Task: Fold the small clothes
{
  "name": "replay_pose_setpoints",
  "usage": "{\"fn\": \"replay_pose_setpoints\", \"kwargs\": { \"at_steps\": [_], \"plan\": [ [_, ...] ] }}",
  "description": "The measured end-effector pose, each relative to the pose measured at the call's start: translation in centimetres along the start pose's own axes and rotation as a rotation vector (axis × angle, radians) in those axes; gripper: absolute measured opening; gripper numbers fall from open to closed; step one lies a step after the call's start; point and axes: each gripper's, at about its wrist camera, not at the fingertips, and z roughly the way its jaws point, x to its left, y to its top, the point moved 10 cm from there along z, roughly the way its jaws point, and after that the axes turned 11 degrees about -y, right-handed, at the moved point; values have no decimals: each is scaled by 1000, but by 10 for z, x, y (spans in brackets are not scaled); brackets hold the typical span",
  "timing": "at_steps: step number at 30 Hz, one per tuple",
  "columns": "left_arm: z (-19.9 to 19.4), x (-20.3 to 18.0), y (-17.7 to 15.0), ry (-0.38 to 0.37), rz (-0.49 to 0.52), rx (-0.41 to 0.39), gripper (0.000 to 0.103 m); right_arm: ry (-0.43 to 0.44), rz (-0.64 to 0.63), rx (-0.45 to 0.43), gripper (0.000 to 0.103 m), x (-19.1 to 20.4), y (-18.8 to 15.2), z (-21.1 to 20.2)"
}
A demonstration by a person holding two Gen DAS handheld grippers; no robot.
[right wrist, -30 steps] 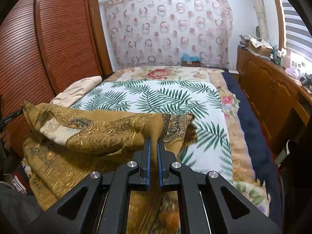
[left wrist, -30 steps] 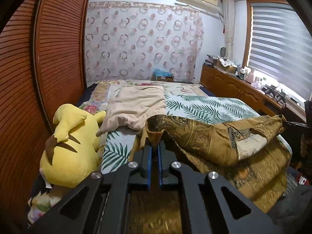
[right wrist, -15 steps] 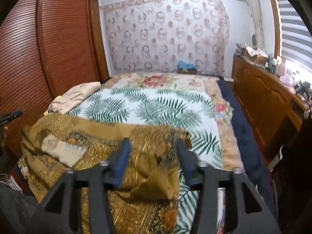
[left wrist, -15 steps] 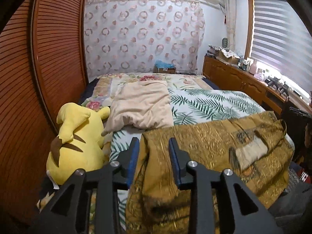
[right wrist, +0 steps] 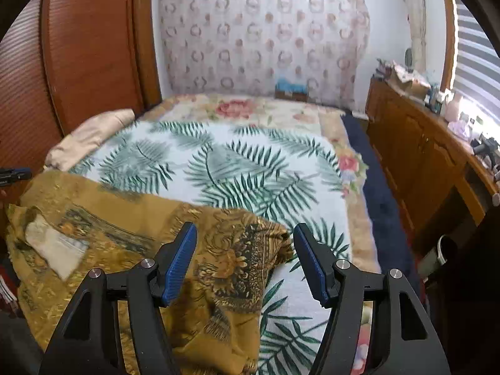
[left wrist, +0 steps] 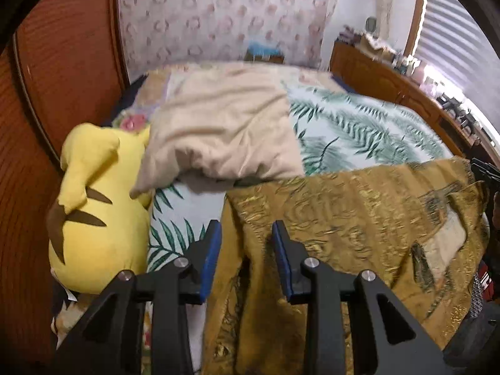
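Gold garment (left wrist: 353, 218) is laid across near end of bed (right wrist: 237, 162), folded edge far (released to settle flat). Left gripper (left wrist: 246, 245) and right gripper (right wrist: 244, 256) are held apart, nothing clamped.

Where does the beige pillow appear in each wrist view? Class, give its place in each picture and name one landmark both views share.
Left wrist view: the beige pillow fills the upper centre, lying on the bed, beside the yellow plush toy.
Right wrist view: the beige pillow sits at the left edge, by the wooden wardrobe.
Shared landmark: the gold patterned garment, spread on the palm-leaf bedspread.
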Motion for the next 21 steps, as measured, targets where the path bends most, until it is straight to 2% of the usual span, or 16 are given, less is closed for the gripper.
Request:
{"fn": "replay_pose_setpoints", "kwargs": {
  "at_steps": [6, 13, 21],
  "plan": [
    [20, 3, -9, -7, -13, 66, 31, 3, 6, 71, 66, 2, -16, 29],
    [24, 6, 1, -3, -6, 53, 32, 7, 23, 136, 66, -7, -27, 50],
    [30, 10, 6, -4, -14, 60, 35, 23, 15, 148, 66, -6, -29, 55]
  ]
}}
